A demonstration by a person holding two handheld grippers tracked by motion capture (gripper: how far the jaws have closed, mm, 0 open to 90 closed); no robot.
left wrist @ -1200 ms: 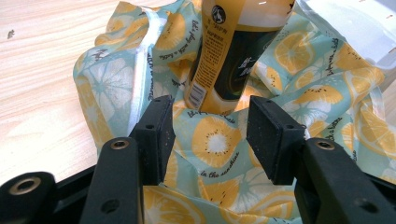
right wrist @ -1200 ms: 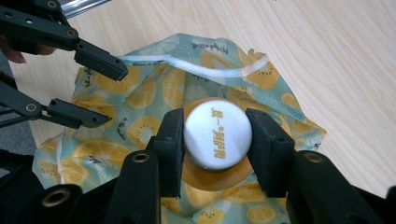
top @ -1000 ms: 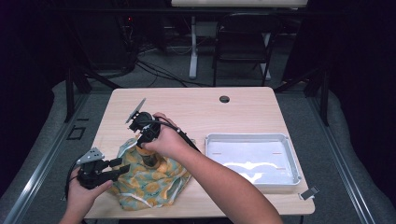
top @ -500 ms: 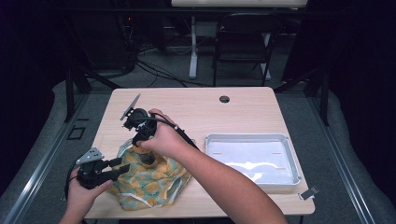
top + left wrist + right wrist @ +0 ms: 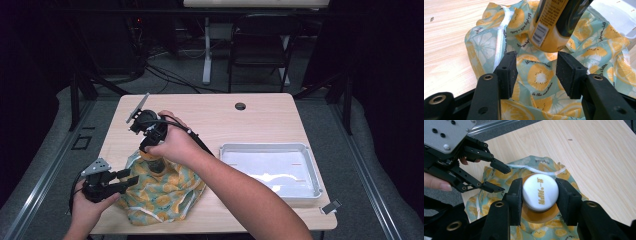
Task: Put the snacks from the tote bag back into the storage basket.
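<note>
A yellow bottle point(image 5: 157, 163) with a white cap point(image 5: 541, 187) stands upright in the mouth of a lemon-print cloth bag point(image 5: 162, 195). My right gripper point(image 5: 151, 150) points down from above and is shut on the cap, pads pressing both of its sides point(image 5: 539, 195). The bottle's lower body point(image 5: 551, 25) hangs just above the bag's cloth point(image 5: 539, 77). My left gripper point(image 5: 131, 177) rests at the bag's left edge with its jaws open point(image 5: 536, 72), cloth lying beneath them and the pads point(image 5: 509, 72) apart. The left gripper point(image 5: 499, 178) also appears in the right gripper view beside the bag point(image 5: 534, 162).
A shallow white tray point(image 5: 270, 146) sits on the right half of the wooden table point(image 5: 250, 125), its corner point(image 5: 616, 12) just beyond the bag. A round cable hole point(image 5: 240, 106) is near the far edge. A chair point(image 5: 260, 45) stands behind the table.
My right gripper has risen with the bottle, drawing it further out of the bag. The left gripper has stayed where it was.
</note>
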